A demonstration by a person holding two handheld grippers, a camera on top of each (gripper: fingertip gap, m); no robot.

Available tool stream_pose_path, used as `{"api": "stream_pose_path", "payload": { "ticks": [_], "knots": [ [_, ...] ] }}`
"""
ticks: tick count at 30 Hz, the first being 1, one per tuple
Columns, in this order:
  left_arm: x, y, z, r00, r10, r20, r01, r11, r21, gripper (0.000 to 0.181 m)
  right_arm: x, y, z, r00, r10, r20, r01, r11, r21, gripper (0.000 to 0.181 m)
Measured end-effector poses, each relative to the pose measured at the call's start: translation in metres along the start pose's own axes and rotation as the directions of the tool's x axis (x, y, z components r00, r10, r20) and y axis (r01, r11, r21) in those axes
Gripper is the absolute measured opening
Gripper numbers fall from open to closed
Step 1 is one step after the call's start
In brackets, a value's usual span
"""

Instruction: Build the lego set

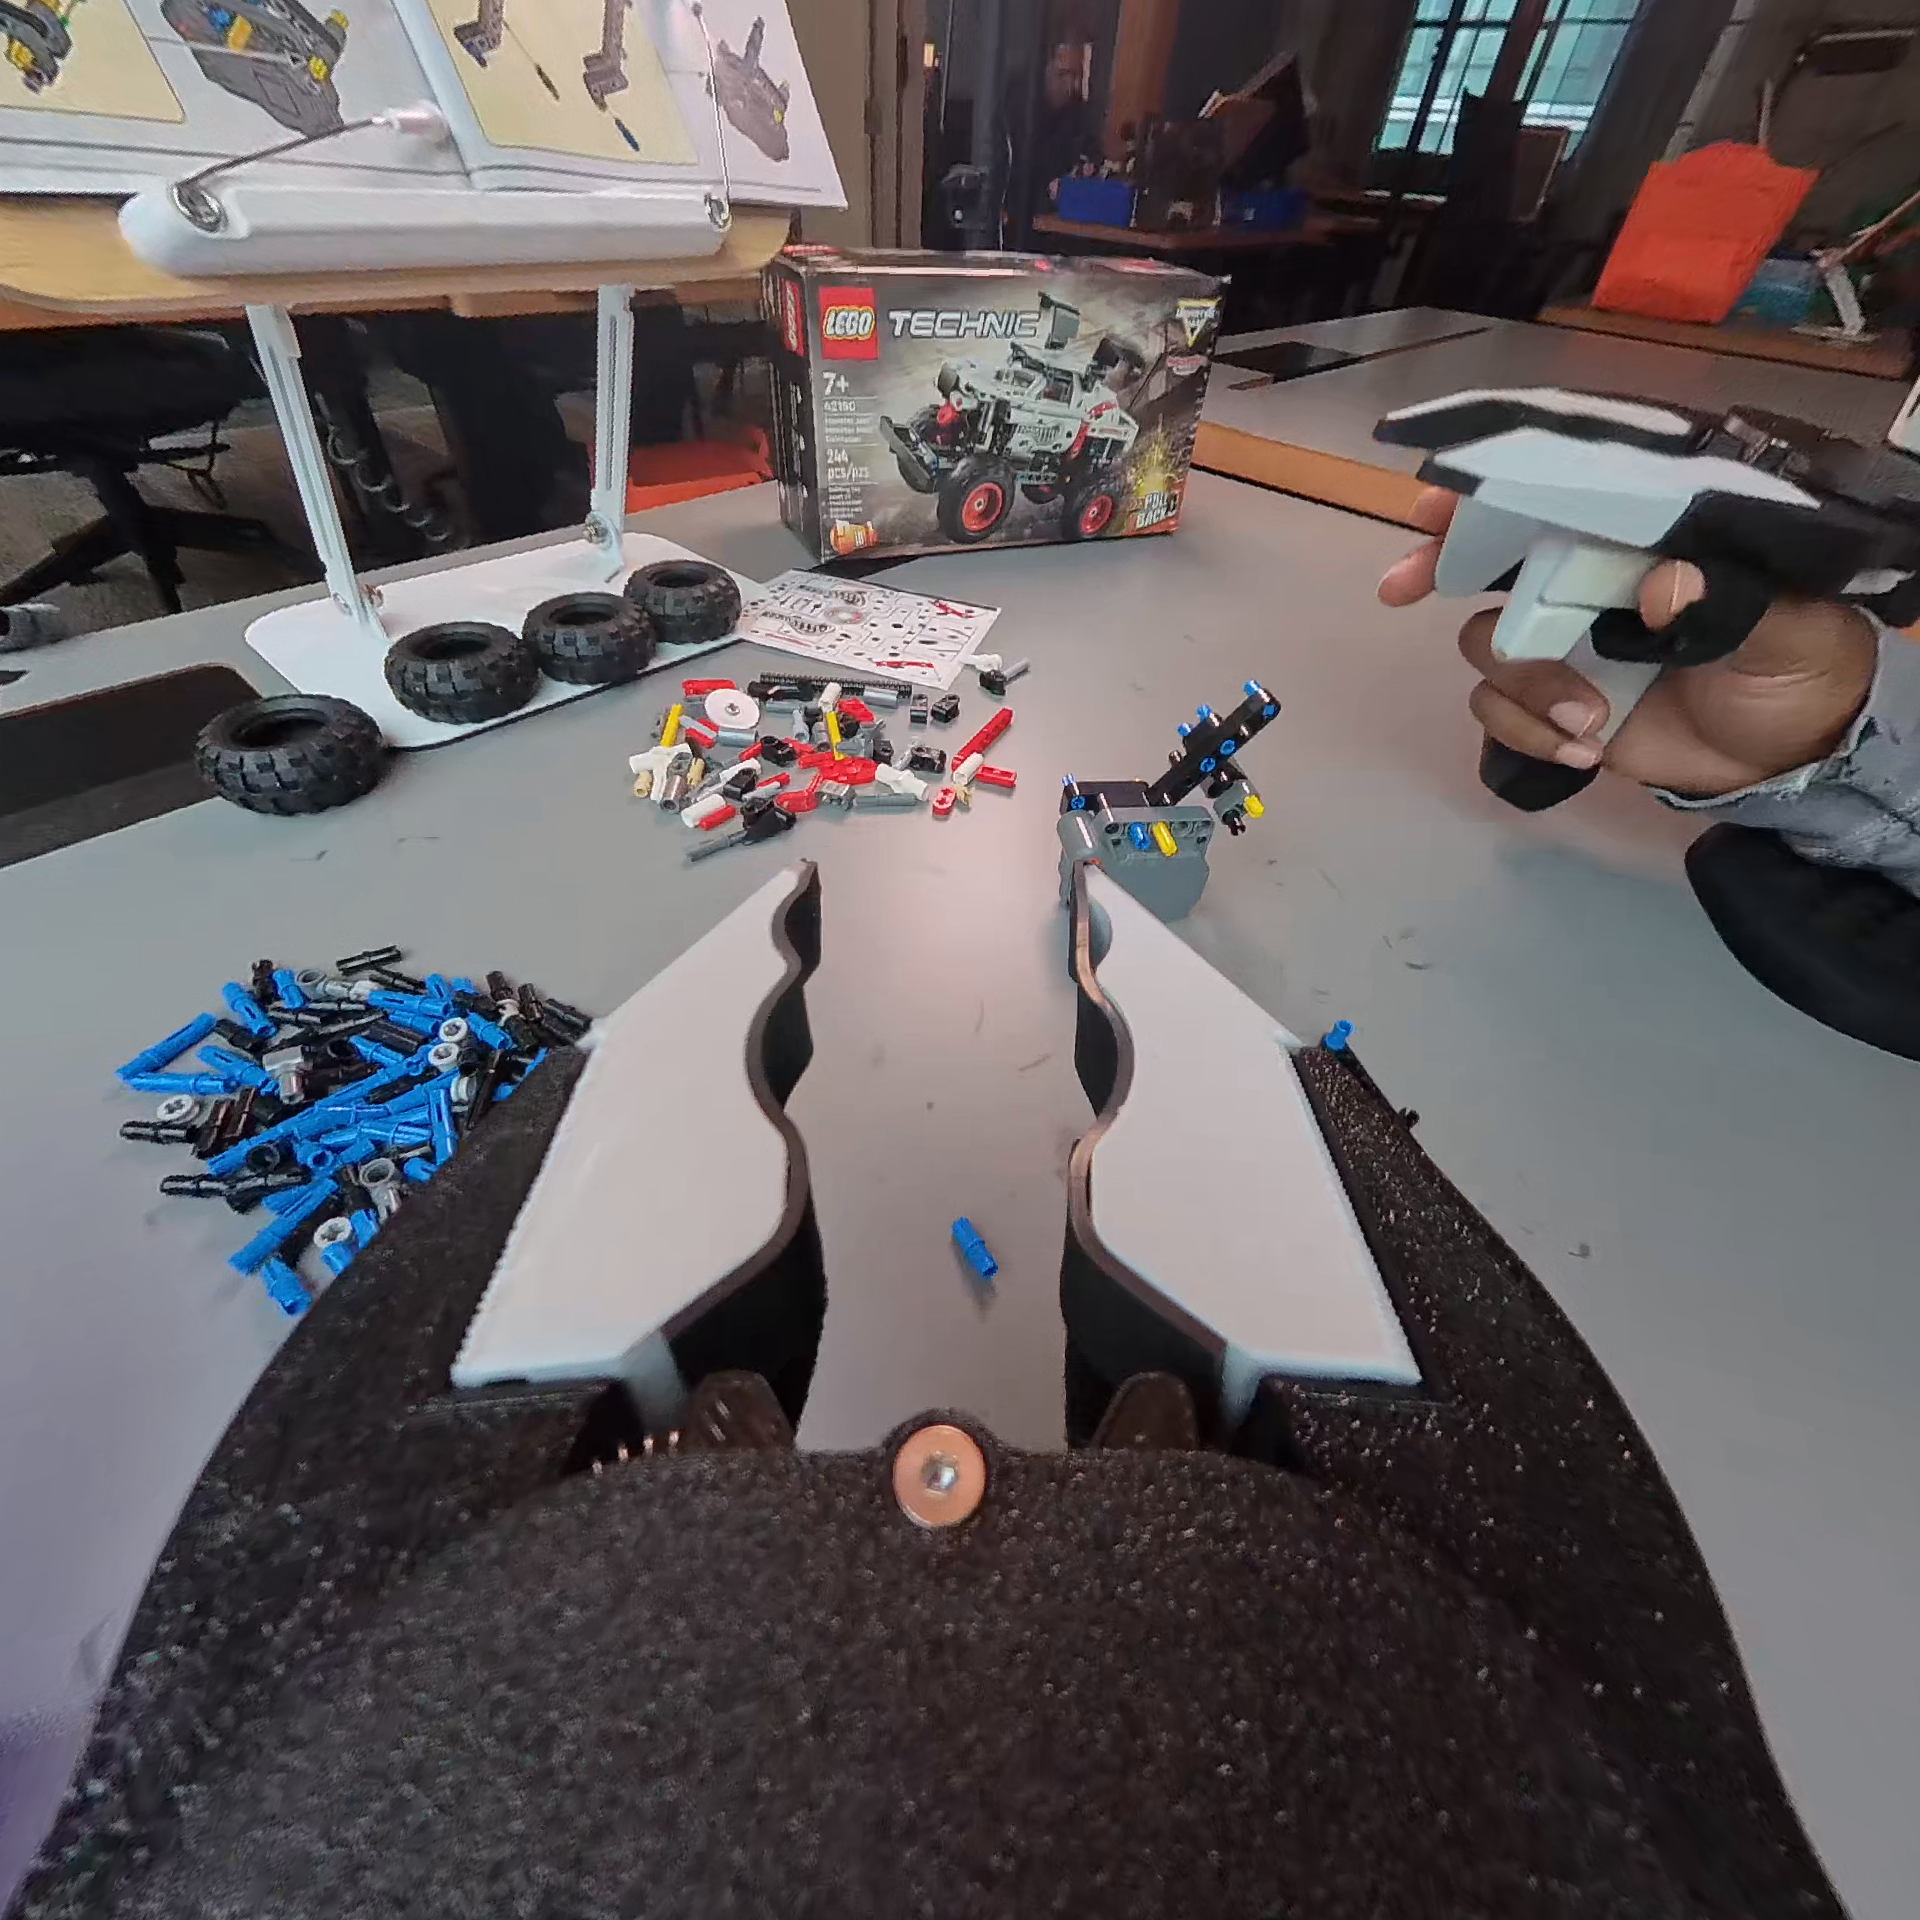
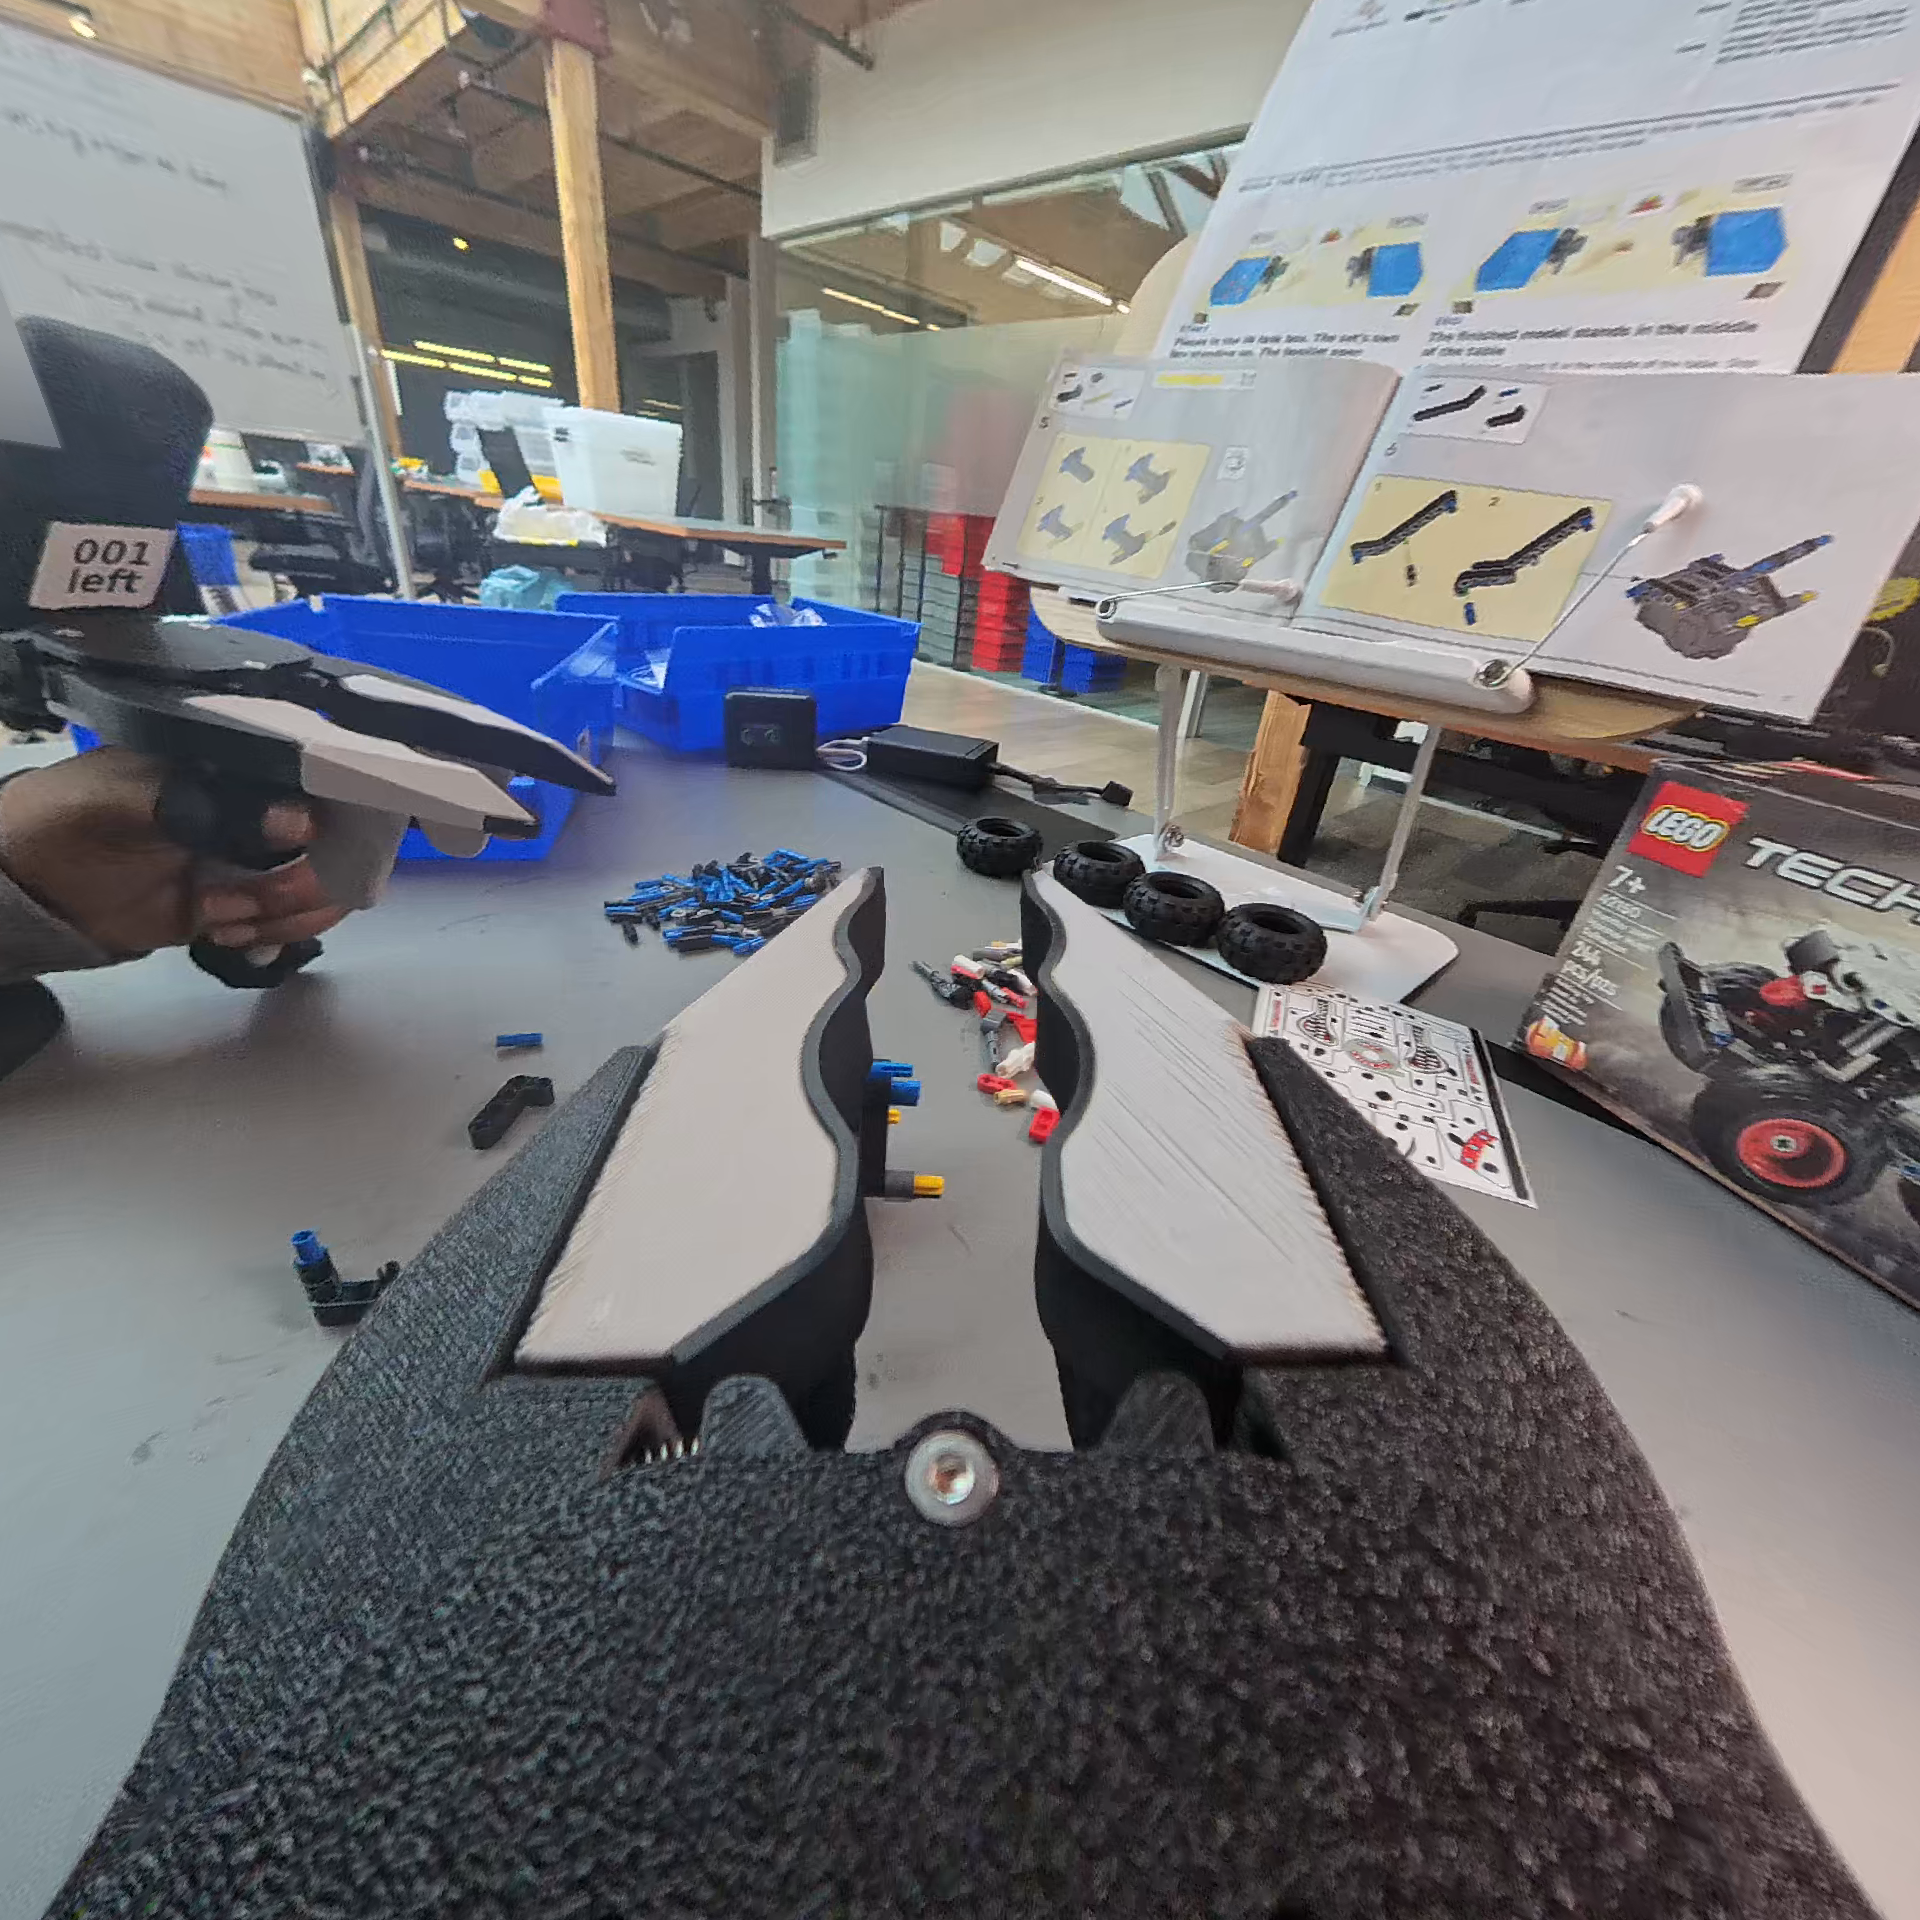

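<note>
Both grippers empty, jaws spread wide. Left gripper hovered low over the grey bench, a loose blue pin lying on the bench between its fingers, not gripped. Right gripper was also released, held up off the bench, pointed towards the mixed parts pile.

The partial lego build, a grey block with a black beam angled upward and blue and yellow pins sticking out, sat on the bench just beyond the left gripper's right fingertip; in the right wrist view it was mostly hidden behind the left finger, only pin ends showing. The blue and black pin pile lay to the left, four tyres by the stand base, sticker sheet and set box further back, instruction booklet open on the white stand.

Risks, as judgement: the left fingertip was close enough to the build to knock it over or skew the raised beam if it swung right. The small round pin would likely roll or squirt out under a flat pinch. A stray black connector and another with a blue pin sat near the right gripper and could get swept off.
</note>
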State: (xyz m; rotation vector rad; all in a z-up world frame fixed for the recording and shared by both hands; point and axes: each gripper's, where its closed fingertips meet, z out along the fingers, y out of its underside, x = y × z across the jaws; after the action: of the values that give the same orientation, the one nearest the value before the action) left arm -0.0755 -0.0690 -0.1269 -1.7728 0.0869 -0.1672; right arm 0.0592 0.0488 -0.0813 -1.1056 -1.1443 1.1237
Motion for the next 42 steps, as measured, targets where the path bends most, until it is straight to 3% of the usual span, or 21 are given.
{"api": "stream_pose_path", "payload": {
  "ticks": [8,17,22,28,42],
  "knots": [
    [-0.002,0.041,0.001,0.998,0.052,-0.019,-0.055,0.964,-0.259,0.044,0.038,0.011,-0.003,0.983,0.107,-0.151,-0.111,0.994,-0.02,0.024],
    [0.015,0.085,-0.017,0.966,0.109,-0.235,-0.21,0.859,-0.467,0.037,0.04,0.017,-0.004,0.982,0.088,-0.169,-0.098,0.994,-0.052,0.02],
    [0.023,0.094,-0.025,0.947,0.13,-0.292,-0.265,0.832,-0.487,0.037,0.036,0.022,-0.001,0.985,0.081,-0.151,-0.094,0.992,-0.08,0.019],
    [0.007,0.094,-0.018,0.965,0.174,-0.198,-0.252,0.834,-0.491,0.028,0.028,0.033,0.004,0.988,0.09,-0.123,-0.105,0.987,-0.124,0.019],
    [0.009,0.102,-0.011,0.973,0.15,-0.174,-0.221,0.825,-0.52,0.012,0.016,0.039,0.007,0.994,0.072,-0.078,-0.084,0.983,-0.164,0.018]
  ]
}}
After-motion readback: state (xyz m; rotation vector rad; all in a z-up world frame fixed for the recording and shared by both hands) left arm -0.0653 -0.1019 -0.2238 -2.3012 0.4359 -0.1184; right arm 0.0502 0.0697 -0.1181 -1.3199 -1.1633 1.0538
